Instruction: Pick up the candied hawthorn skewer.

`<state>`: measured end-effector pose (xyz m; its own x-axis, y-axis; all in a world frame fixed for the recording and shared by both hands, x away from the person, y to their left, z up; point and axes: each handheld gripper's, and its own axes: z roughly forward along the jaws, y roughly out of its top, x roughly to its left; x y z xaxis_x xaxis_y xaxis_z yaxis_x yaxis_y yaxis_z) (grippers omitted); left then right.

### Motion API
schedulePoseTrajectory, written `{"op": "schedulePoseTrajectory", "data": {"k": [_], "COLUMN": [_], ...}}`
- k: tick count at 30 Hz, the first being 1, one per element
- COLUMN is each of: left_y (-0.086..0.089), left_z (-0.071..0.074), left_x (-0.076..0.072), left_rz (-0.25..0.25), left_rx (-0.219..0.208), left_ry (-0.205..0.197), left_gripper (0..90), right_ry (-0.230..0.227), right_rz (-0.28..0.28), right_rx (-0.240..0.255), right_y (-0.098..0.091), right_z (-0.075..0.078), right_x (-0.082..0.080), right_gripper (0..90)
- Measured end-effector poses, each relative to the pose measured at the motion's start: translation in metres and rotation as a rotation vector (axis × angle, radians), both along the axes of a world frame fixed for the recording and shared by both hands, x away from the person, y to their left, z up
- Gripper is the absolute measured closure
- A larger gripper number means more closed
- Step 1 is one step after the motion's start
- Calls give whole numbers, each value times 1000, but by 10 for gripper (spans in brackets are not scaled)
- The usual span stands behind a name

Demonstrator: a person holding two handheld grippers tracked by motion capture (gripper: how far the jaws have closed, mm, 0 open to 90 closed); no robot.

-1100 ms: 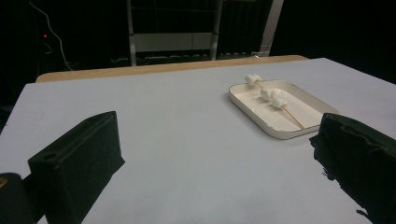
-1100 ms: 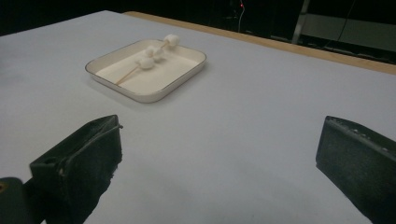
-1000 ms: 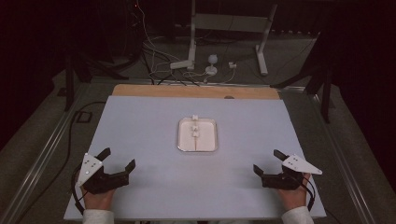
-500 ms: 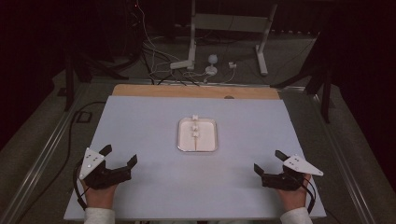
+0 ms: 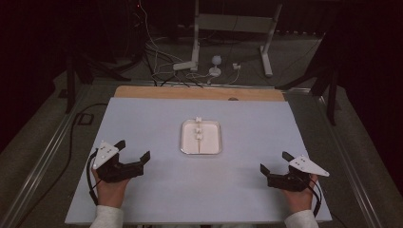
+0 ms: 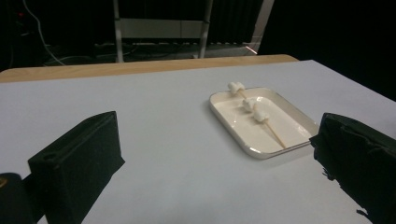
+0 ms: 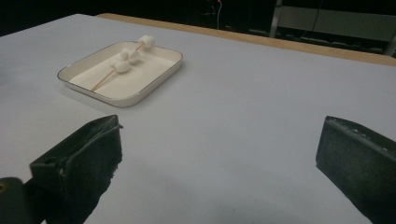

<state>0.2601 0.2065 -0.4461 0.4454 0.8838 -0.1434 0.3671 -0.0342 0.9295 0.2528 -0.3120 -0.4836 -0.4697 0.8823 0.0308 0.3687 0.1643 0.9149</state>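
Observation:
A white rectangular tray (image 5: 216, 147) lies at the middle of the pale table cover (image 5: 247, 190). On it rests a thin wooden skewer (image 5: 200, 142) carrying three white marshmallows (image 5: 197, 128); the far one overhangs the tray's rim. The same tray (image 6: 280, 114) and skewer (image 6: 276, 136) appear ahead right in the left gripper view, and the tray (image 7: 154, 72) and marshmallows (image 7: 123, 66) ahead left in the right gripper view. My left gripper (image 5: 133, 149) is open near the front left. My right gripper (image 5: 275, 162) is open near the front right. Both hold nothing.
A wooden strip (image 5: 199, 93) runs along the table's far edge. Beyond it on the floor stand a white metal stand (image 5: 233, 28), cables (image 5: 157, 52) and a small white device (image 5: 216, 64). Metal rails (image 5: 43, 161) flank the table.
My left gripper has moved forward and to the right, toward the tray. The right gripper has barely shifted. Tray and skewer are unmoved.

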Motion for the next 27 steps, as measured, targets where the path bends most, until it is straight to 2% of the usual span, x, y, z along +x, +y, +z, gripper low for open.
{"op": "schedulePoseTrajectory", "data": {"k": [8,18,27], "left_y": [-20,-34,-49], "left_z": [5,3,1], "left_x": [16,38,51], "left_rz": [-28,-42,-47], "left_rx": [10,18,12], "left_ry": [6,27,35], "left_gripper": [17,18,18], "right_ry": [2,2,6], "right_rz": [-5,-3,2], "right_rx": [16,15,10], "right_y": [-1,0,1], "right_z": [0,-1,-2], "right_x": [1,2,2], "right_gripper": [4,4,4]}}
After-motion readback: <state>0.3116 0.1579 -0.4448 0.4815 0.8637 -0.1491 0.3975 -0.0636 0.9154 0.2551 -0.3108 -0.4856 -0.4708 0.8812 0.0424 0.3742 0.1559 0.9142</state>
